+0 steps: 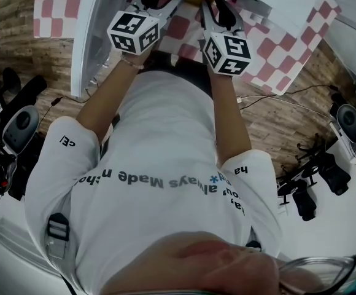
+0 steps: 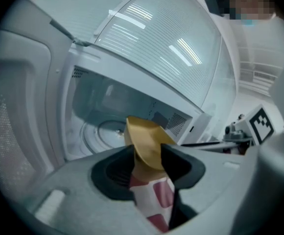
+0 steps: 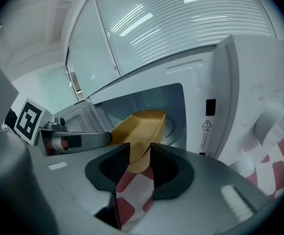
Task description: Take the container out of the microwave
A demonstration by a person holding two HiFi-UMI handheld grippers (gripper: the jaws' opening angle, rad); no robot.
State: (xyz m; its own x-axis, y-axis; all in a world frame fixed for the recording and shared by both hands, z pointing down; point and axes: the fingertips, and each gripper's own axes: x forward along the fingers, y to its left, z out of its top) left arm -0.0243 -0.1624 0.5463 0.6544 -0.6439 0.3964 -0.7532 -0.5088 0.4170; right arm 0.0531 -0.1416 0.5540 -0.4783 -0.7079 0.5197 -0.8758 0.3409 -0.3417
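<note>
Left gripper [image 2: 147, 154] and right gripper [image 3: 141, 153] both clamped on the yellow container [image 2: 147, 136], held just outside the microwave [image 2: 132, 99] mouth.
I see the turntable [image 2: 103, 131] behind the container only in the left gripper view. Only the head view shows the open door [image 1: 101, 32] left of the microwave and the checked cloth [image 1: 276, 48] beneath it.

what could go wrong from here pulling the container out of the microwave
1. The left gripper and right gripper each pinch only the thin rim of the container, on opposite sides. If the hands move unevenly, it could tilt or slip out.
2. The open door stands close beside the left gripper and could get bumped on the way out.
</note>
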